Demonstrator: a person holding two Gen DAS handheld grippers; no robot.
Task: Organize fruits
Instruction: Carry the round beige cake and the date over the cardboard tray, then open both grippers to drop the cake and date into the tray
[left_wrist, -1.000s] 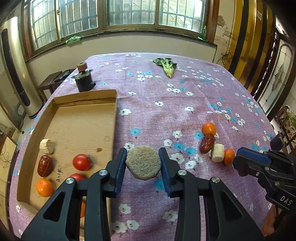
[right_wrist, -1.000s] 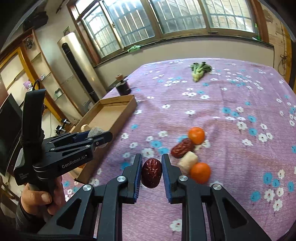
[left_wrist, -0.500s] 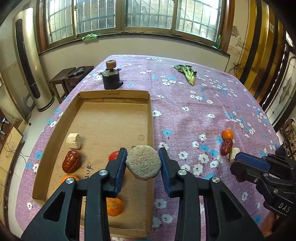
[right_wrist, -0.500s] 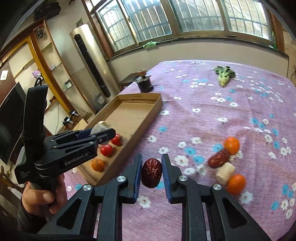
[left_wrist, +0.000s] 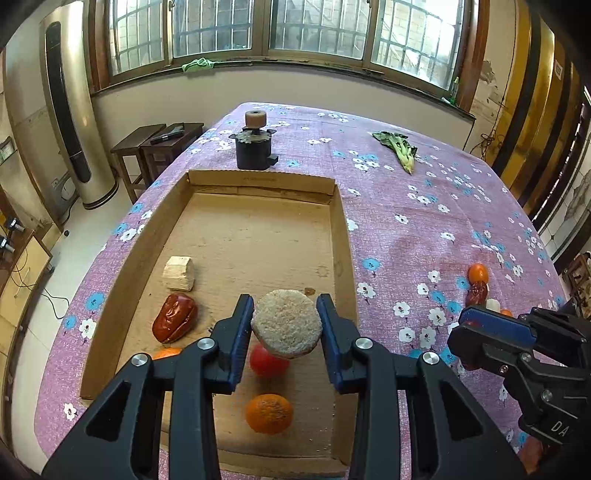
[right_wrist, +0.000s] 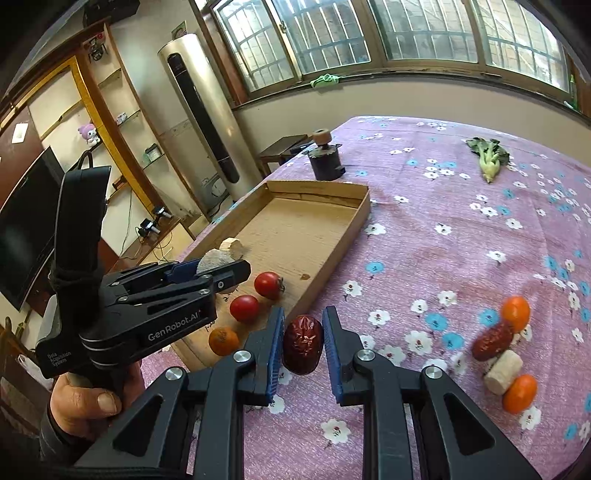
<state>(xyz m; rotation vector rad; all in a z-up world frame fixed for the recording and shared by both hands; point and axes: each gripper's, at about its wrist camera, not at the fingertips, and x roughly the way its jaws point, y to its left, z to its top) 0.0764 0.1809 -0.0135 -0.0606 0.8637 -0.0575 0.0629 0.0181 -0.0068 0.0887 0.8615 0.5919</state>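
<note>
My left gripper (left_wrist: 285, 325) is shut on a round pale grainy slice (left_wrist: 286, 325) and holds it above the near part of the cardboard tray (left_wrist: 229, 236). In the tray lie a pale block (left_wrist: 179, 273), a red date (left_wrist: 174, 322), a tomato (left_wrist: 267, 363) and an orange (left_wrist: 269, 413). My right gripper (right_wrist: 303, 345) is shut on a dark red date (right_wrist: 303, 344) just right of the tray's near corner (right_wrist: 317, 291), above the cloth. On the cloth to the right lie two oranges (right_wrist: 515, 313), a date (right_wrist: 493, 340) and a pale chunk (right_wrist: 503, 371).
A dark round device with a wooden knob (left_wrist: 254, 146) stands beyond the tray's far end. A leafy green vegetable (left_wrist: 399, 149) lies at the far right of the purple floral tablecloth (left_wrist: 406, 229). The table's left edge drops to the floor beside stools (left_wrist: 159, 142).
The left gripper has moved left with the slice, from over the cloth to over the tray. The right gripper has carried the date left toward the tray's near corner.
</note>
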